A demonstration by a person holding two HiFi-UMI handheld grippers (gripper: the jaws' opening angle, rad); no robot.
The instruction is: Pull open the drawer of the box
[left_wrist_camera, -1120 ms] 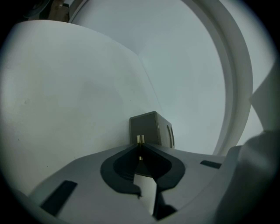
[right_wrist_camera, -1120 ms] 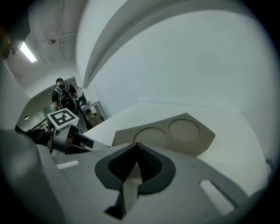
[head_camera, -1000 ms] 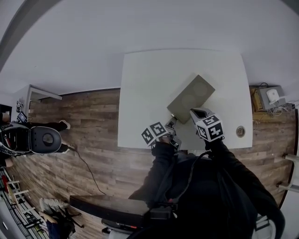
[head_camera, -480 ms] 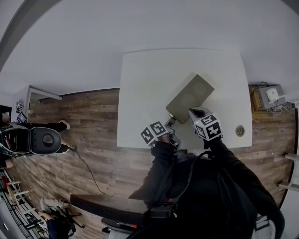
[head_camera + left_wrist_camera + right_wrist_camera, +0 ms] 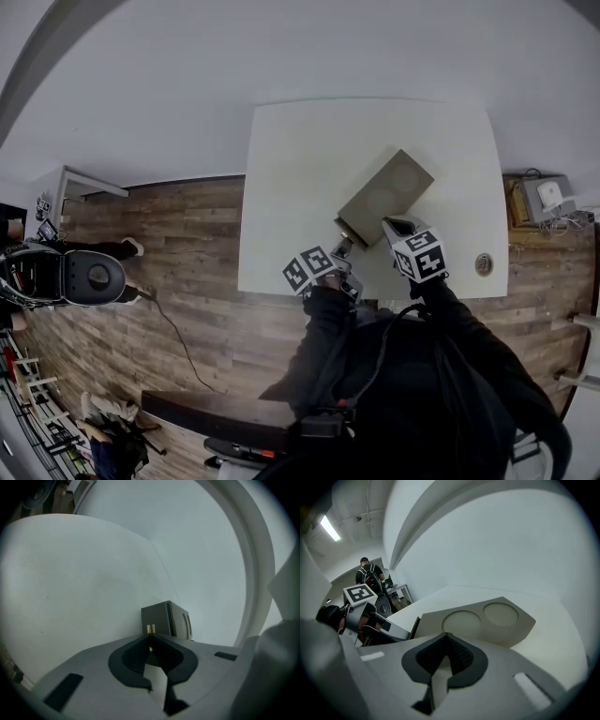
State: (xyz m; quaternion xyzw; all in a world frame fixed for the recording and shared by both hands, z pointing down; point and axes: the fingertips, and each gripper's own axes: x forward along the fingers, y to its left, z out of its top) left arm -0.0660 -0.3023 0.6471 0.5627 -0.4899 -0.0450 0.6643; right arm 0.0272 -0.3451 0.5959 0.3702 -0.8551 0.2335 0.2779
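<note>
- My left hand-held gripper (image 5: 150,638) is clamped on the drawer's brass knob (image 5: 150,629).
- My right hand-held gripper (image 5: 447,637) is closed and empty, at the box (image 5: 384,197) top's near edge.
- The box sits right of centre on the white surface (image 5: 300,169).

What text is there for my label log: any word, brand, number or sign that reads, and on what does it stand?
No word, brand or number reads in any view.
Left gripper, its cube: black-and-white square markers, no letters.
Right gripper, its cube: the same.
Box and the knob that the left gripper grips: no print.
Round thing on the table: too small to read.
</note>
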